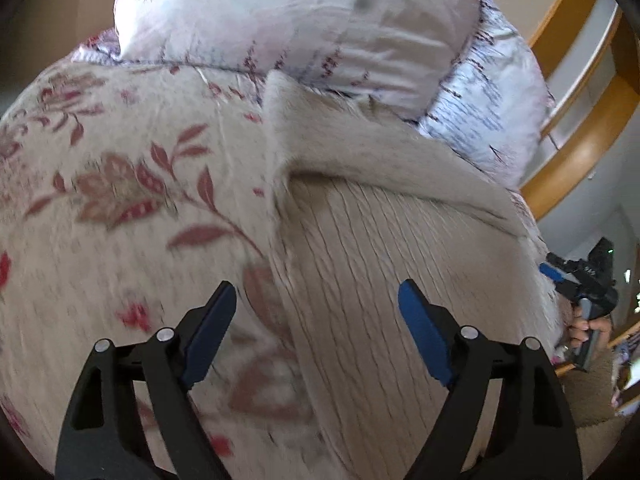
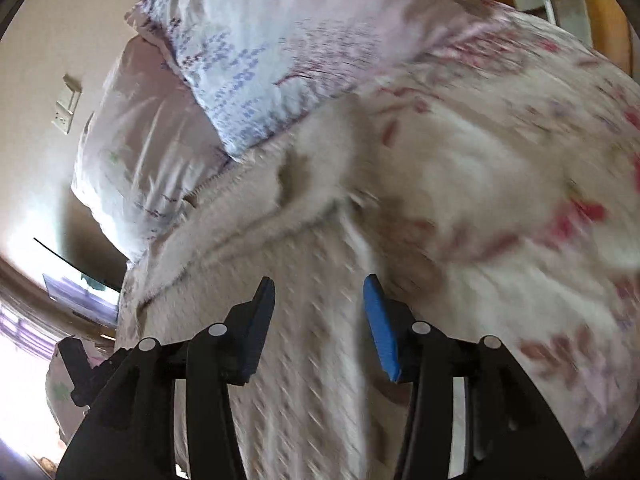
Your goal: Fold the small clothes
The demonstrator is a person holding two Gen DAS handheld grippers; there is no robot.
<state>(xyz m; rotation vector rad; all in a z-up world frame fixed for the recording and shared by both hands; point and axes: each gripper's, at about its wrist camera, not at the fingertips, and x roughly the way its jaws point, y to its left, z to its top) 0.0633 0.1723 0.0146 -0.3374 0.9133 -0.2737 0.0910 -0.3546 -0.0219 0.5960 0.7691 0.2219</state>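
A beige ribbed knit garment point(image 1: 380, 272) lies on the floral bedspread point(image 1: 120, 168), and its fuzzy far edge point(image 1: 360, 152) is turned over toward me. My left gripper point(image 1: 316, 284) hovers over the garment's left side, jaws wide apart with nothing between them. In the blurred right wrist view the garment point(image 2: 260, 232) runs under my right gripper point(image 2: 319, 279), whose jaws stand partly apart and hold nothing. The right gripper point(image 1: 554, 276) also shows at the garment's right edge in the left wrist view, held by a hand point(image 1: 588, 328).
Two pale patterned pillows point(image 1: 280, 28) point(image 1: 488, 112) lie behind the garment against a wooden headboard point(image 1: 580, 92). A wall socket point(image 2: 66, 108) is on the beige wall at left. The bed's edge drops away at the right.
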